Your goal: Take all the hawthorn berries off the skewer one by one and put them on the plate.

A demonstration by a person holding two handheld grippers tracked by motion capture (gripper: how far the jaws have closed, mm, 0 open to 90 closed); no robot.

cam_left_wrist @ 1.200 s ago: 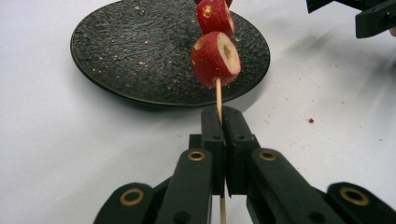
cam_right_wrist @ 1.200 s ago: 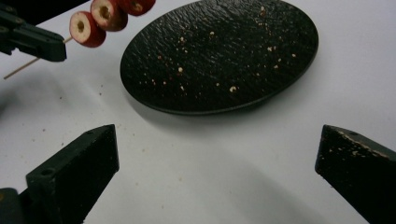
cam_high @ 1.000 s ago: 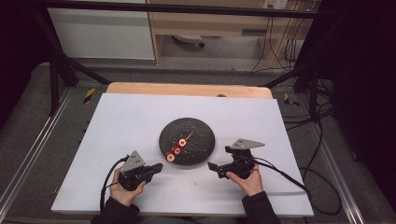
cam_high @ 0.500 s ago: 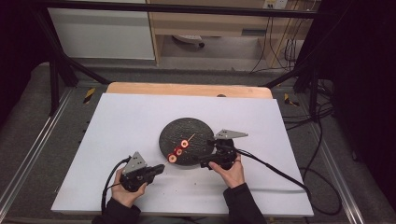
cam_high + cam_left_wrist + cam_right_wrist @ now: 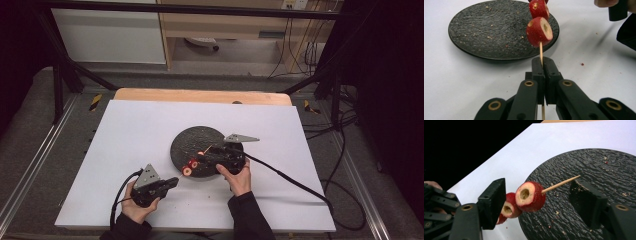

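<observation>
A thin wooden skewer (image 5: 540, 51) carries up to three red strawberry pieces (image 5: 539, 31), each cored through the middle. My left gripper (image 5: 543, 66) is shut on the skewer's bare lower end and holds it slanted up over the near rim of a round black plate (image 5: 200, 137). My right gripper (image 5: 540, 200) straddles the top strawberry piece (image 5: 530, 196) near the skewer's pointed tip (image 5: 561, 183). Its jaws have just been closing, and a gap still shows between each pad and the fruit. In the high view the left gripper (image 5: 172, 182) sits front left of the plate and the right gripper (image 5: 207, 155) over its front edge.
The plate (image 5: 599, 170) holds scattered crumbs and lies mid-table on a white board (image 5: 140, 130) with a wooden strip (image 5: 200, 95) behind it. A black cable (image 5: 290, 177) trails right from the right gripper. Metal frame rails (image 5: 30, 170) flank the table.
My right gripper has moved left from the bare table beside the plate to the skewer's tip, and its jaws have narrowed around the top strawberry piece. The left gripper has stayed put.
</observation>
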